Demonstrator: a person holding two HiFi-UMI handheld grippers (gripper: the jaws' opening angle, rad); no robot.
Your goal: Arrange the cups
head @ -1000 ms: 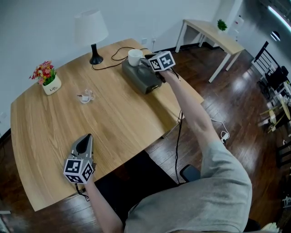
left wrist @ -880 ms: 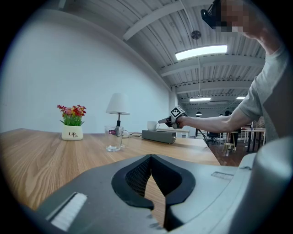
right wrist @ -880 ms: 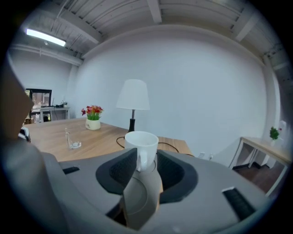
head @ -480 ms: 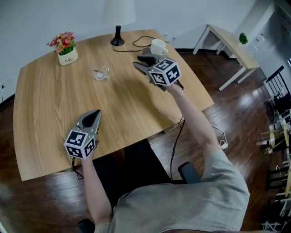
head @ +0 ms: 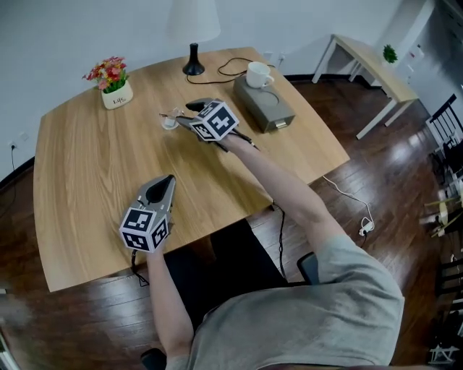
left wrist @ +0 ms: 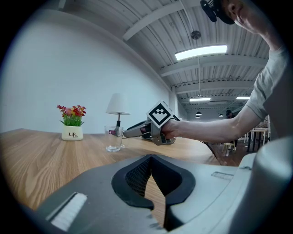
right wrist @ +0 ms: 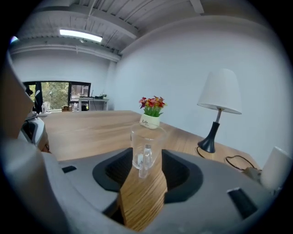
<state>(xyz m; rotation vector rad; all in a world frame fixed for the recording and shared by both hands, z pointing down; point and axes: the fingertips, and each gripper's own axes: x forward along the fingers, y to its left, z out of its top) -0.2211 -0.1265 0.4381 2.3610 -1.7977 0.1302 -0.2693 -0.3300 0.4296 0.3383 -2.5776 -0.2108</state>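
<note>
A small clear glass cup (right wrist: 145,153) stands upright on the wooden table (head: 87,188), dead ahead of the right gripper (head: 184,115) at the mouth of its jaws. These have just been opening and now stand spread wide, with the cup framed in the gap and neither pad touching it. The cup's thin handle lines up with the centre of the gap, though whether it sits on the near or far side cannot be told. Empty and thin-walled, the cup is likely light, rigid, slick to the pads and breakable. The safer hold looks to be across the body, low to mid-height, with a gentle squeeze. Pinching the slender handle or the rim seems riskier, and any nudge before closing could slide or tip the cup. Further off to that gripper's right, a white mug (head: 256,74) sits on top of a grey box (head: 268,108), with a table lamp (head: 193,22) beyond. A potted flower arrangement (head: 116,90) stands past the glass to the left. The left gripper (head: 165,184) rests well apart near the table's front edge, its jaws pressed together on nothing.
</note>
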